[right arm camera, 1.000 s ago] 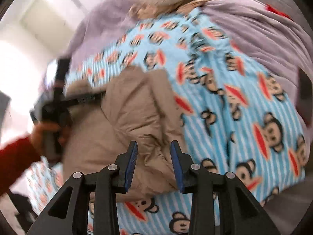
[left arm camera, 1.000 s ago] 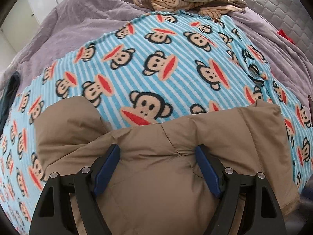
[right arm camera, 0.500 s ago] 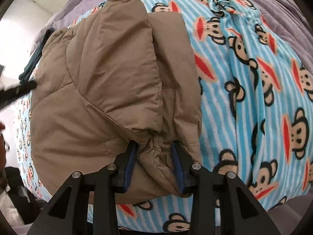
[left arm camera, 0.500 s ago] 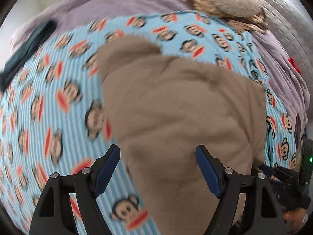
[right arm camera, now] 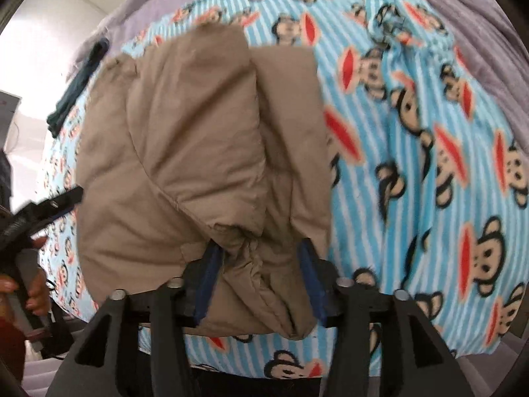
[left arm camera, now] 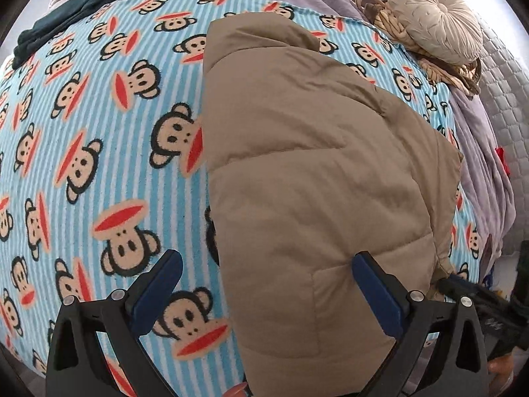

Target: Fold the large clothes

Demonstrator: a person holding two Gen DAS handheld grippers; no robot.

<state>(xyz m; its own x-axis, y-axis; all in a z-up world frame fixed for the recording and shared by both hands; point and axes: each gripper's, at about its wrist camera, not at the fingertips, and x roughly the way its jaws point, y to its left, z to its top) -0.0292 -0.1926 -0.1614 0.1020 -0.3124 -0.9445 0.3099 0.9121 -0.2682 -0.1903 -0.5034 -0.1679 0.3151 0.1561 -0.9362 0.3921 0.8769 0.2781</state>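
Right gripper [right arm camera: 261, 278]: fingers just been opening, bunched hem of tan puffer jacket [right arm camera: 205, 152] still between them, pads look slack. Left gripper [left arm camera: 264, 294]: fingers just opened wide, released, straddling jacket's near edge. Risk: puffy fill springs back, fold pops open; a pad may snag the hem on retreat. Jacket lies folded on monkey-print blanket [left arm camera: 99, 165] on the bed, long axis running away from fingers, narrower end far.

Matt quilted cloth jacket [left arm camera: 314, 178] — on fuzzy fleece blanket [left arm camera: 99, 152]; velvety pleated cushion [left arm camera: 436, 16].
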